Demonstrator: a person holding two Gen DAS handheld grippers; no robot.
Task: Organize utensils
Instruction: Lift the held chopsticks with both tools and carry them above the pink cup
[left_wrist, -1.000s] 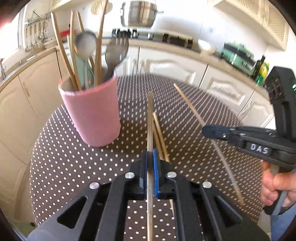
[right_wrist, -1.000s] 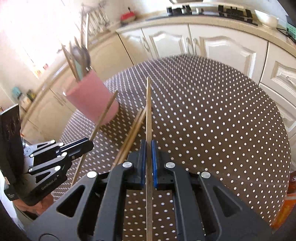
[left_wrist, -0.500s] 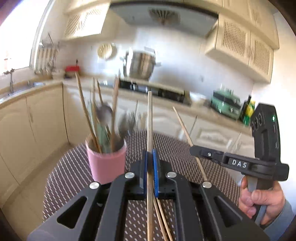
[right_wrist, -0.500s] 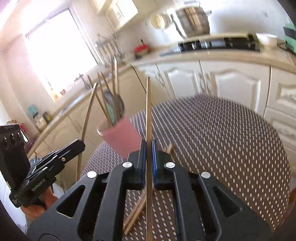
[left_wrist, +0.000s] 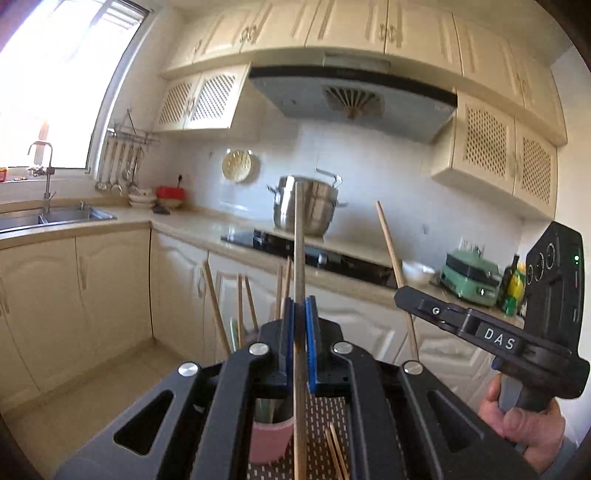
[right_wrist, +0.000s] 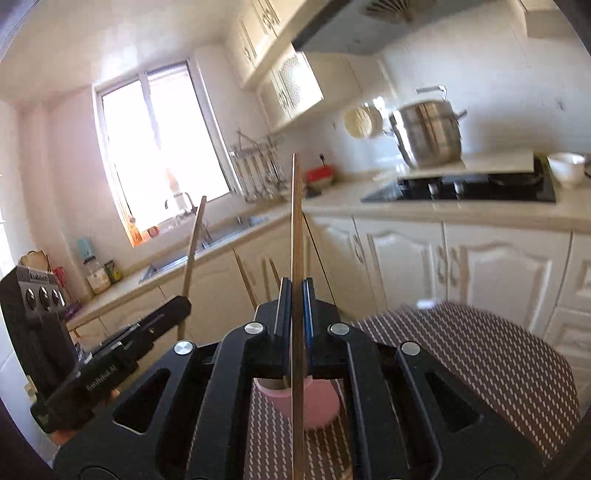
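Note:
My left gripper (left_wrist: 299, 312) is shut on a wooden chopstick (left_wrist: 298, 240) that points up and forward. My right gripper (right_wrist: 297, 291) is shut on a second chopstick (right_wrist: 296, 221) the same way. Each shows in the other's view: the right gripper (left_wrist: 402, 297) with its stick (left_wrist: 389, 243) at the right, the left gripper (right_wrist: 181, 306) with its stick (right_wrist: 194, 240) at the left. Both are raised well above the pink cup (right_wrist: 319, 404), also (left_wrist: 271, 439), which holds several utensils. Two loose chopsticks (left_wrist: 337, 456) lie on the dotted tablecloth (right_wrist: 480, 354) beside the cup.
Cream cabinets and a counter run behind the table, with a sink (left_wrist: 55, 216), a black hob (left_wrist: 325, 254), a steel pot (left_wrist: 306, 205) and a green appliance (left_wrist: 471, 277). A white bowl (right_wrist: 565, 170) sits by the hob. A person's hand (left_wrist: 517, 421) grips the right handle.
Both grippers have risen and tilted up toward level, each keeping its chopstick. The cup and table have dropped to the bottom of both views, behind the gripper bodies.

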